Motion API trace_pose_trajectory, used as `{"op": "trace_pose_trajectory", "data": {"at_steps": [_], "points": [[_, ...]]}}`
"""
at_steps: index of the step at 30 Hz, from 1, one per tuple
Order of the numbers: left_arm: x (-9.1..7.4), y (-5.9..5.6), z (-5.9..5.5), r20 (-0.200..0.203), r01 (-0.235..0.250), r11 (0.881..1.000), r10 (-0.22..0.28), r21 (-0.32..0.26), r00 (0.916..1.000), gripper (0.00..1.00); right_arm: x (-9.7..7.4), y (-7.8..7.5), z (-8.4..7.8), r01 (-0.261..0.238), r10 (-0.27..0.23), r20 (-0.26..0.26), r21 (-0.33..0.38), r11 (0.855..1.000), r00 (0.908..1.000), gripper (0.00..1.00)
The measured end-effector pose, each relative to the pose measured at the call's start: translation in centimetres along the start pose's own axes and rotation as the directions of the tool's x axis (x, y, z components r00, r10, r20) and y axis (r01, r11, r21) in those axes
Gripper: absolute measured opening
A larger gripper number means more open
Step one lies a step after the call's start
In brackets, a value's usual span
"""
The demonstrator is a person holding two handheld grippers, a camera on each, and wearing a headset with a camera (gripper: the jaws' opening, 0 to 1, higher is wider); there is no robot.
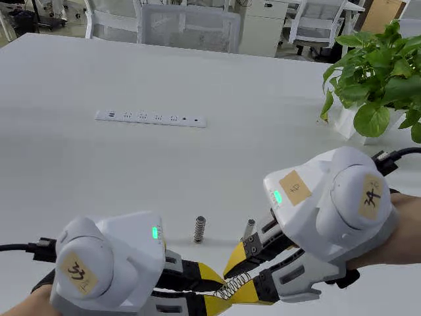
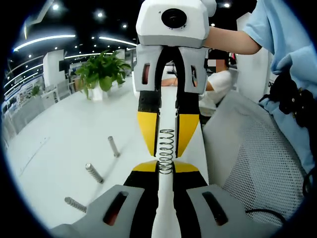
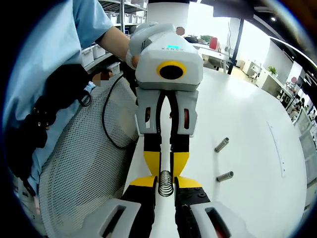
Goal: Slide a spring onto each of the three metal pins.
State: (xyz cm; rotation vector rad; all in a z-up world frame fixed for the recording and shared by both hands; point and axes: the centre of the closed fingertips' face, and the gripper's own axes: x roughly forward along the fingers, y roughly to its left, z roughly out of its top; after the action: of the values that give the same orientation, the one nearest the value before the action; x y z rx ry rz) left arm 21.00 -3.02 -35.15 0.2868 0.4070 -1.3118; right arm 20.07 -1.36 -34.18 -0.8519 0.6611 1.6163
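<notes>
My L gripper [image 1: 212, 289] & R gripper [image 1: 240, 276]: white shells, black jaws w/ yellow tips. Silver spring [image 2: 166, 151] between my tips, grey pin [image 2: 114, 147] left of L jaws. White table [image 2: 59, 148], green plant [image 2: 101, 69] ahead-left of L jaws.

White workbench [image 1: 99, 72], power strip [image 1: 150, 118], potted plant [image 1: 378, 79], mesh chairs behind

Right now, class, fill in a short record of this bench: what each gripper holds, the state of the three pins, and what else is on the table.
Left gripper: shut on the spring
Right gripper: shut on the same spring, facing the left one
Bare pin: at the row's end nearer the plant
Sprung pins: middle pin and near pin
Table: white, also holds a power strip
</notes>
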Motion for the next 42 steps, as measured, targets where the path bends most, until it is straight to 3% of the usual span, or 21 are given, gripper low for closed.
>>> {"op": "trace_pose_trajectory", "data": {"at_steps": [4,27,36,42], "points": [[-0.1,0.0,0.6,0.025,-0.004,1.000,0.004,0.009,0.9997,0.06,0.0,0.1,-0.1,-0.006,0.006,-0.004,0.002,1.000,1.0000,0.10],[0.3,-0.7,0.4,0.014,0.007,1.000,-0.008,0.029,0.9999,0.07,0.1,0.6,-0.4,-0.034,0.034,-0.018,0.026,0.999,0.9992,0.07],[0.2,-0.2,-0.3,0.026,-0.034,0.999,0.034,0.001,0.9991,0.10,0.2,0.3,-0.1,-0.046,0.045,0.006,0.038,0.998,0.9990,0.07],[-0.4,0.6,-1.1,0.039,-0.089,0.994,0.091,-0.060,0.9951,0.24,0.3,-0.1,-0.4,-0.044,0.044,0.004,0.049,0.998,0.9990,0.07]]}}
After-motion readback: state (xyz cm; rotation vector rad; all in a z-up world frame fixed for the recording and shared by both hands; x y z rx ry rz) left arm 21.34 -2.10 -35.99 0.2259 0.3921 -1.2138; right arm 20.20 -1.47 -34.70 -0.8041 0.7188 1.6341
